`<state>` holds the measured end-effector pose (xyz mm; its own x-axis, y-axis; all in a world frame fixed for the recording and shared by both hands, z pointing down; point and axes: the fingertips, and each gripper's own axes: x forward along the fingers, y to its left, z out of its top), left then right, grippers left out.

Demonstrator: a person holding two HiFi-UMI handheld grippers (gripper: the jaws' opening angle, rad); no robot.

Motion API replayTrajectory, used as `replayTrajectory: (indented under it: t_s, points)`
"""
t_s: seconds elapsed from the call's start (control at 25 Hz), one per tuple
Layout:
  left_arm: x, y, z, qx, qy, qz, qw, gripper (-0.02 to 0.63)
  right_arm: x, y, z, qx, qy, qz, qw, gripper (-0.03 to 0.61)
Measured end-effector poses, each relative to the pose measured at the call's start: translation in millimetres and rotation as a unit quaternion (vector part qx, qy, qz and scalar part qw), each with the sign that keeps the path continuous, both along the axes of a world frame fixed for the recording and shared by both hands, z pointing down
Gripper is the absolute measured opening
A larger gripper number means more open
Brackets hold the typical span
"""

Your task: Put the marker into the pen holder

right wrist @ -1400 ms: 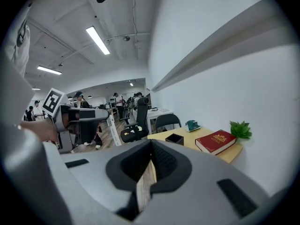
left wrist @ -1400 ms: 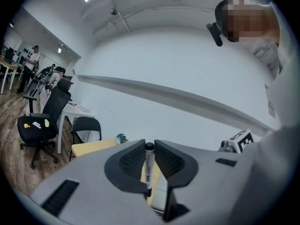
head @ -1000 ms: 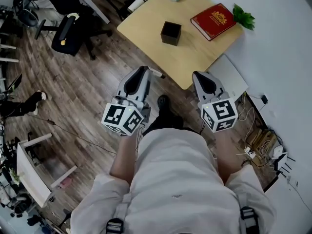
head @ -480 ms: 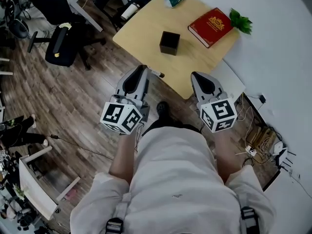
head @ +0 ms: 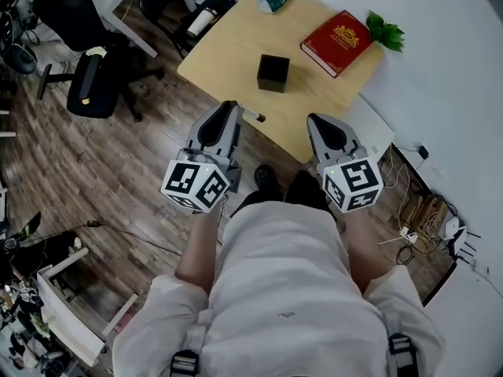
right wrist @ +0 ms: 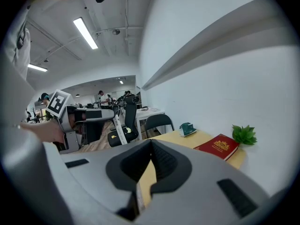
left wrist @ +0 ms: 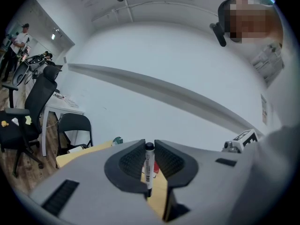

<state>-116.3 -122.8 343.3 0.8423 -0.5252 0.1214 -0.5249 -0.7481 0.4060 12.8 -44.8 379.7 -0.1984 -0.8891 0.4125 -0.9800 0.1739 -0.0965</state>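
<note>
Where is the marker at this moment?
In the left gripper view, the marker stands clamped between the left gripper's jaws. In the head view it is by the table's near edge, short of the black pen holder.

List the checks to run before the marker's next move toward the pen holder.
1. Marker gripped: ok, the left gripper is shut on it.
2. Pen holder upright on the table: ok.
3. Holder's surroundings free: ok, the red book lies apart.
4. Left gripper above the holder: not ok, it hangs near the table's near edge.
5. Right gripper out of the way: ok, empty, jaws together.
6. Holder's inside free: cannot tell, too dark.
</note>
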Motion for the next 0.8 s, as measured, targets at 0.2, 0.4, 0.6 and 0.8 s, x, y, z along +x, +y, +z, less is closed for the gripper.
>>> replayTrajectory:
  t_s: [0.2,0.4,0.6,0.8]
  points:
    - [2,-6,5,-0.006,0.001,0.002,1.0,0.058,2,-4,4,-0.006,0.001,0.002,1.0,-0.002]
    - [5,-15,8,-0.012,0.001,-0.006,0.9999,0.058,6,-12,8,-0.013,0.0,-0.006,1.0,-0.002]
    - [14,-31,8,-0.014,0.003,-0.02,0.9997,0.058,16,-29,5,-0.013,0.002,-0.022,1.0,-0.002]
    - [29,-47,7,-0.016,-0.001,-0.037,0.9992,0.058,33,-49,5,-0.015,-0.001,-0.04,0.999,-0.002]
